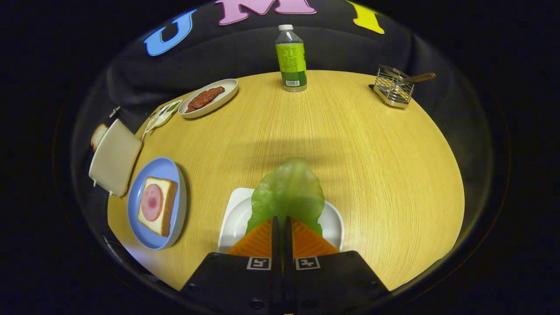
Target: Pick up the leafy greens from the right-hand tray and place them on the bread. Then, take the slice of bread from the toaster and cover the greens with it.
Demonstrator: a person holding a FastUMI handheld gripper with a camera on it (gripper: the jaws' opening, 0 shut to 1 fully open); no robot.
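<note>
My gripper (282, 221) is shut on the near end of a green lettuce leaf (288, 190), which sticks out ahead of the fingers above a white tray (234, 218). To the left lies a blue plate (164, 168) with a slice of bread (168, 205) topped by a round pink slice of ham (152, 202). Further left stands a pale toaster (114, 156), and a slice of bread (98, 135) pokes out behind it.
A white oval dish (229, 89) with a brown piece of meat sits at the back left, next to a small spoon rest (162, 116). A green-labelled bottle (291, 59) stands at the far edge. A wire rack (393, 87) stands back right on the round wooden table (372, 175).
</note>
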